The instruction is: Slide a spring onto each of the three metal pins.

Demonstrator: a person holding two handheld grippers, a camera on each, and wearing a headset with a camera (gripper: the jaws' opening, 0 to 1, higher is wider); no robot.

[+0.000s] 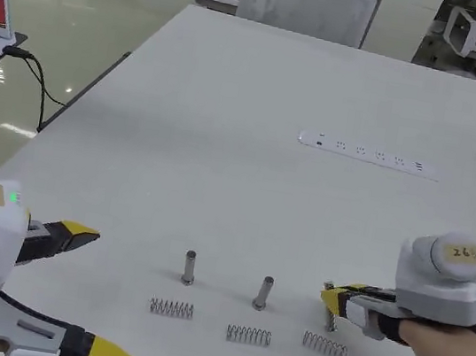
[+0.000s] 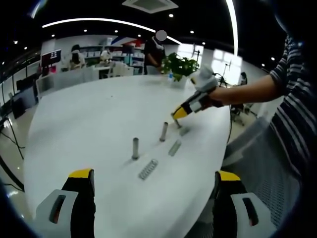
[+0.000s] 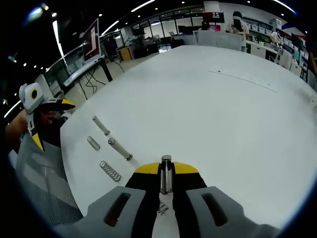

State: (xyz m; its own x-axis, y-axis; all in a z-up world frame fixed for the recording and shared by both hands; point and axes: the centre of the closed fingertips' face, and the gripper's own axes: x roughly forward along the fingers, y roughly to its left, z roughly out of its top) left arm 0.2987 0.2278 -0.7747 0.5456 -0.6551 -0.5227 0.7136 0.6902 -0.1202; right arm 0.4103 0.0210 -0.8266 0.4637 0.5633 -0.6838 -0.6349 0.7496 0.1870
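Inventory, one moment at my workbench.

- Surface (image 1: 258,100): white and wide; it carries every item below.
- Left pin (image 1: 189,266): metal, upright, standing free.
- Middle pin (image 1: 264,292): metal, upright, standing free between the other two.
- Right pin (image 3: 166,176): metal, upright, caught between the jaws of my right gripper. In the right gripper view its cap rises above the yellow tips.
- Left spring (image 1: 172,309): lies flat on the surface, on my side of the left pin and apart from it.
- Middle spring (image 1: 249,334): lies flat, on my side of the middle pin and apart from it.
- Right spring (image 1: 325,344): lies flat, just beside the foot of the right pin and under my right gripper's tips. I cannot tell whether it touches the pin.
- The three springs form a row parallel to the row of pins, each loose on the surface.
- Right gripper (image 1: 333,301): clenched on the right pin, low over the surface, reaching in from my right.
- Left gripper (image 1: 119,299): released, jaws spread wide with nothing between them. It hangs low at the near left of the surface, apart from the left pin and left spring.
- Power strip (image 1: 367,154): white, flat on the far side of the surface, well apart from the pins.
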